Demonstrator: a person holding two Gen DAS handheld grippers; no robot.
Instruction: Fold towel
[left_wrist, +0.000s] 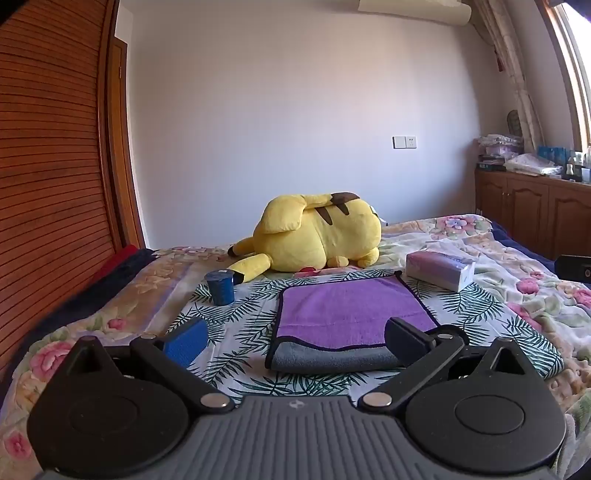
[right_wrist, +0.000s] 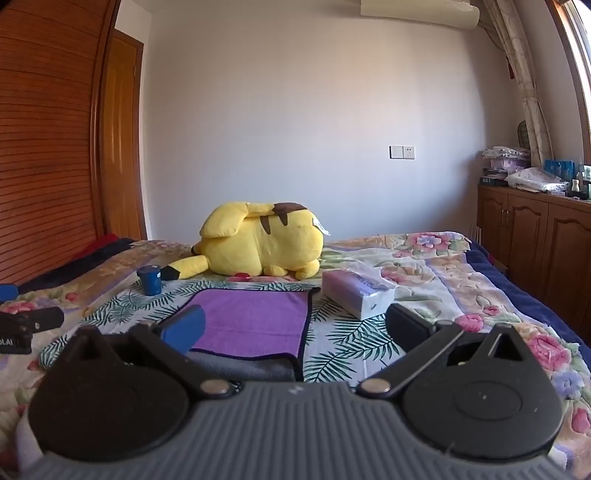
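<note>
Bed (left_wrist: 480, 258): floral quilt under my view, with a leaf-print sheet (left_wrist: 236, 332) spread over its near middle.
Towel (left_wrist: 343, 310): purple, flat on the leaf-print sheet, its near edge turned over to show grey.
Cup (left_wrist: 220, 287): dark blue, upright on the sheet toward the bed's left edge.
Tissue pack (left_wrist: 439, 270): just beyond the towel's far right corner.
Plush toy (left_wrist: 317, 232): yellow, lying at the far edge.
Dark blankets (left_wrist: 122, 262): red and navy, along the left edge.

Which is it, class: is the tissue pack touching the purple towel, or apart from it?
Apart. The right wrist view shows a strip of leaf-print sheet between the tissue pack and the purple towel edge.
</note>
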